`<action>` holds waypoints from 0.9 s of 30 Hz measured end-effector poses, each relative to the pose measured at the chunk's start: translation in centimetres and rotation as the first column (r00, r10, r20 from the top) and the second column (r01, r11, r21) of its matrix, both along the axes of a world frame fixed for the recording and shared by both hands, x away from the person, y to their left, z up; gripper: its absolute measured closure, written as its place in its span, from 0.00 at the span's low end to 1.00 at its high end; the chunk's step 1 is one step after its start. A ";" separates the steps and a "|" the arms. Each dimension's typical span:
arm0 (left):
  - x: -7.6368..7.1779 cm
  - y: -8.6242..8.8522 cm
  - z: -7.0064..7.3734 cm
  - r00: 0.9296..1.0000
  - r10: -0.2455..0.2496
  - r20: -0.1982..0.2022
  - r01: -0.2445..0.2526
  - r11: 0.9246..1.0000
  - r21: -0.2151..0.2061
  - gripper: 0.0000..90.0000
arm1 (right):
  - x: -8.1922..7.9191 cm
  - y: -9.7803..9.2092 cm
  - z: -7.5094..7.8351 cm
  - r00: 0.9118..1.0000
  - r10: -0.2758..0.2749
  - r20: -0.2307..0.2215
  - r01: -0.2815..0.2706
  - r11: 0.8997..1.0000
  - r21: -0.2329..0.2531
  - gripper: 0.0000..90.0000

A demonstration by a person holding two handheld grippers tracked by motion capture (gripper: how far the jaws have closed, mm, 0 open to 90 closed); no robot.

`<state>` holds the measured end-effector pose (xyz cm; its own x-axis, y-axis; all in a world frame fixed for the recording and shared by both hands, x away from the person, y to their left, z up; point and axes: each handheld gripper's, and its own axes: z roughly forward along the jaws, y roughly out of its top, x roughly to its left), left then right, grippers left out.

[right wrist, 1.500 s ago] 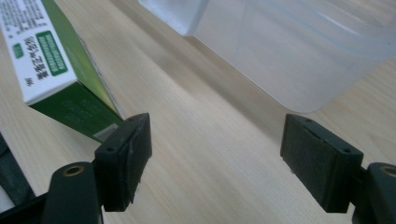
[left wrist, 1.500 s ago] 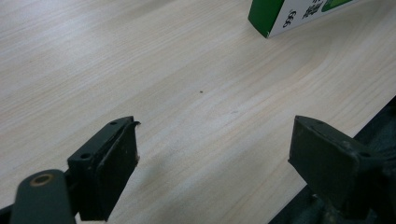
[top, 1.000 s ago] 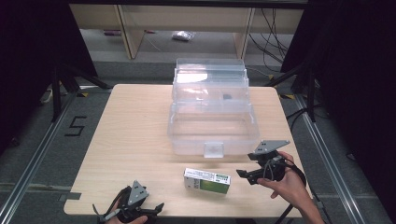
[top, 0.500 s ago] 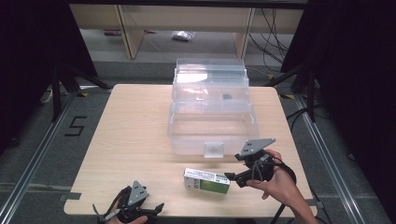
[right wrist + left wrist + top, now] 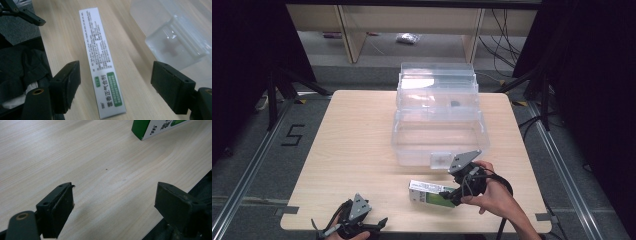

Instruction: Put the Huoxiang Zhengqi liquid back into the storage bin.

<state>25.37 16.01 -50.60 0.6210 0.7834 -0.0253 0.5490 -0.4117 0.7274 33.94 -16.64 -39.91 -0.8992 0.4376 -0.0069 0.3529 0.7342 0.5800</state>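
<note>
Medicine box, a single long green-and-white carton, lay flat on the tabletop near the front edge, just in front of the clear container. Nearest of all, the left gripper sat at the tabletop's front edge, its fingers spread wide over bare wood and holding nothing, with a corner of the carton showing beyond them. To the right, the right gripper hovered at the carton's right end; in the right gripper view its fingers stood wide apart on either side of the carton's near end, not touching it.

Judging from this, a grasp looked close. The carton is thin, light and smooth, so if one finger met it first it could skid or swing on the wood; pinching so close to the end could also let it droop or twist out when lifted.

Farther back stood one clear plastic container, open, with its white latch facing the carton. By count: one carton, one container, two grippers.
</note>
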 end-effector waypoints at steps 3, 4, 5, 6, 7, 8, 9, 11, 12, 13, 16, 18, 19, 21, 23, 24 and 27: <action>0.0 0.0 0.0 1.000 0.000 0.001 0.000 1.000 0.007 0.16 | 0.2 0.6 -0.3 0.999 0.032 0.010 -0.032 0.999 -0.015 0.27; 0.0 0.0 0.0 1.000 0.000 0.000 0.000 1.000 0.007 0.16 | 0.3 0.7 -0.4 0.999 0.037 0.009 -0.037 0.999 -0.023 0.27; 0.0 0.0 0.0 1.000 0.000 0.000 0.000 1.000 0.007 0.16 | 0.3 0.7 -0.4 0.999 0.037 0.009 -0.037 0.999 -0.023 0.27; 0.0 0.0 0.0 1.000 -0.001 0.001 0.001 1.000 0.008 0.16 | 0.4 0.9 -0.5 0.999 0.045 0.000 -0.045 0.999 -0.029 0.27; 0.0 0.1 0.1 1.000 0.001 -0.006 -0.001 1.000 0.015 0.16 | 0.6 1.2 -0.7 0.998 0.056 0.002 -0.056 0.997 -0.044 0.27; 0.0 0.1 0.1 1.000 0.001 -0.006 -0.001 1.000 0.015 0.16 | 0.6 1.4 -0.8 0.998 0.065 -0.002 -0.065 0.996 -0.053 0.27; 0.0 0.1 0.1 1.000 0.001 -0.006 -0.001 1.000 0.014 0.16 | 0.7 1.6 -0.9 0.997 0.073 -0.003 -0.074 0.995 -0.062 0.26; 0.0 0.1 0.1 1.000 0.001 -0.006 -0.001 1.000 0.013 0.16 | 0.8 1.7 -1.0 0.997 0.077 -0.003 -0.077 0.995 -0.068 0.26; 0.0 0.1 0.1 1.000 0.001 -0.006 -0.001 1.000 0.013 0.16 | 0.8 2.0 -1.2 0.997 0.082 -0.015 -0.083 0.993 -0.082 0.26; 0.0 0.0 0.1 1.000 0.000 -0.006 0.000 1.000 0.014 0.16 | 0.8 2.2 -1.3 0.996 0.084 -0.015 -0.085 0.992 -0.088 0.25; 0.0 0.1 0.1 1.000 0.001 -0.007 -0.001 1.000 0.014 0.16 | 0.9 2.4 -1.4 0.995 0.094 -0.021 -0.096 0.990 -0.100 0.25; 0.0 0.0 0.0 1.000 0.009 0.002 -0.009 1.000 0.011 0.16 | 1.0 2.7 -1.6 0.994 0.101 -0.030 -0.104 0.988 -0.115 0.23; 0.0 0.0 0.0 1.000 0.009 0.002 -0.009 1.000 0.011 0.16 | 1.0 2.9 -1.7 0.994 0.108 -0.029 -0.111 0.987 -0.116 0.23; -0.1 -0.1 0.0 1.000 0.004 -0.008 -0.004 1.000 -0.010 0.16 | 1.0 3.0 -1.8 0.994 0.107 -0.033 -0.111 0.985 -0.132 0.22; -0.1 -0.1 0.0 1.000 0.003 -0.008 -0.003 1.000 -0.008 0.17 | 1.0 3.1 -1.9 0.994 0.105 -0.035 -0.109 0.985 -0.137 0.22; -0.1 -0.1 0.0 1.000 0.003 -0.003 -0.003 1.000 -0.014 0.17 | 1.0 3.2 -2.0 0.994 0.107 -0.036 -0.111 0.984 -0.140 0.23; -0.1 0.0 0.1 1.000 0.001 -0.008 -0.001 1.000 -0.002 0.16 | 1.0 3.5 -2.1 0.993 0.109 -0.051 -0.116 0.982 -0.151 0.23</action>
<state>25.30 16.01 -50.53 0.6198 0.7841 -0.0313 0.5551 -0.4099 0.7237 34.97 -13.14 -42.02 -0.9435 0.3302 -0.0268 0.2847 0.8495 0.4441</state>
